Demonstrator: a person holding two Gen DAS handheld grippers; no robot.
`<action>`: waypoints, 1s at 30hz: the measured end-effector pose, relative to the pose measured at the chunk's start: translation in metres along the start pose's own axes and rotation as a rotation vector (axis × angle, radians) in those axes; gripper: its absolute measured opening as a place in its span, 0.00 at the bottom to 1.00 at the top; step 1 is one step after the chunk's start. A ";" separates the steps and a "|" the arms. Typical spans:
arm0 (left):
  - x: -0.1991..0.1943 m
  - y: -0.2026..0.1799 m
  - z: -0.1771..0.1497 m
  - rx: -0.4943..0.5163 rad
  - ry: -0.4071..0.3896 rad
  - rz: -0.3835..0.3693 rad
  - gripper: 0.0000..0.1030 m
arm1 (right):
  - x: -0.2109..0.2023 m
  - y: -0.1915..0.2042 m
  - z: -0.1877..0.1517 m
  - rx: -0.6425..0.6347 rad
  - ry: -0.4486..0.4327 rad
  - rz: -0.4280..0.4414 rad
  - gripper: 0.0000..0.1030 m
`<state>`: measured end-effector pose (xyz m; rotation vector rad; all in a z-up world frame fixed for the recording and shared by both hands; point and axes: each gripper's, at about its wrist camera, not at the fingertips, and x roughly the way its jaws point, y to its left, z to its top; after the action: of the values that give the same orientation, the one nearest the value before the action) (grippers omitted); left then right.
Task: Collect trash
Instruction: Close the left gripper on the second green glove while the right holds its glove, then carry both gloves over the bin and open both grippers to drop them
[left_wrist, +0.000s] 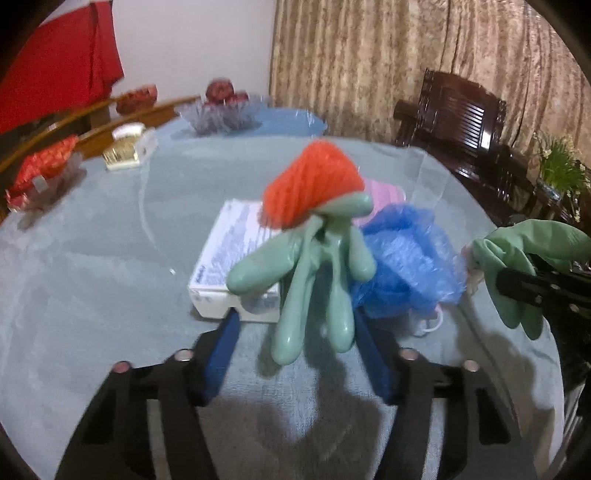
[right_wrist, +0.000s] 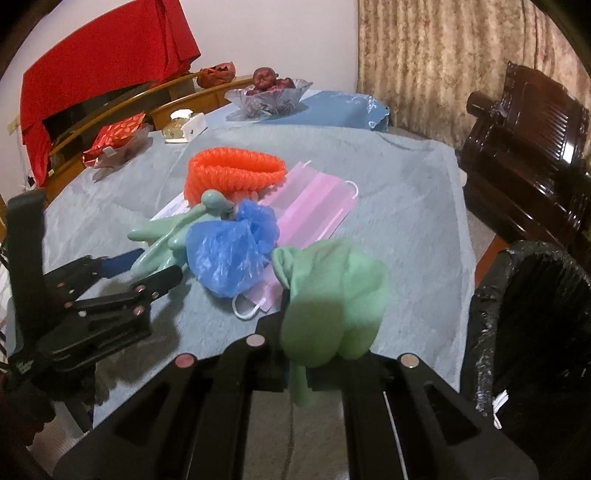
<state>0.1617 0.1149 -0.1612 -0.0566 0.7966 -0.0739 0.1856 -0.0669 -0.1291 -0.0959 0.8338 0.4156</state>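
Observation:
A pale green rubber glove (left_wrist: 310, 280) (right_wrist: 162, 240) lies on the table, its cuff against an orange foam net (left_wrist: 314, 184) (right_wrist: 236, 173). My left gripper (left_wrist: 295, 343) (right_wrist: 159, 266) straddles the glove's fingers, open, its blue pads (left_wrist: 221, 354) not pressing on them. Beside the glove sit a crumpled blue plastic bag (left_wrist: 402, 266) (right_wrist: 229, 251), pink face masks (right_wrist: 314, 206) and a white box (left_wrist: 229, 254). My right gripper (right_wrist: 295, 317) (left_wrist: 535, 288) is shut on a second green glove (right_wrist: 328, 295) (left_wrist: 517, 251), held above the table's near edge.
A bin with a black liner (right_wrist: 535, 314) stands just right of the table. At the far side are a glass fruit bowl (right_wrist: 266, 96), a tissue box (right_wrist: 184, 127) and a red package (right_wrist: 114, 136). A dark wooden chair (right_wrist: 524, 147) stands beyond the right edge.

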 end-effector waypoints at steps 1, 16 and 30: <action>0.002 0.001 0.000 -0.005 0.011 -0.013 0.35 | 0.001 0.001 0.000 0.001 0.002 0.005 0.05; -0.053 -0.005 0.030 -0.018 -0.110 -0.066 0.11 | -0.026 -0.005 0.021 0.009 -0.077 0.009 0.05; -0.110 -0.018 0.066 -0.014 -0.238 -0.122 0.10 | -0.074 -0.011 0.047 0.016 -0.191 0.020 0.05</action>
<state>0.1318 0.1083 -0.0354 -0.1246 0.5551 -0.1740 0.1785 -0.0897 -0.0439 -0.0326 0.6499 0.4297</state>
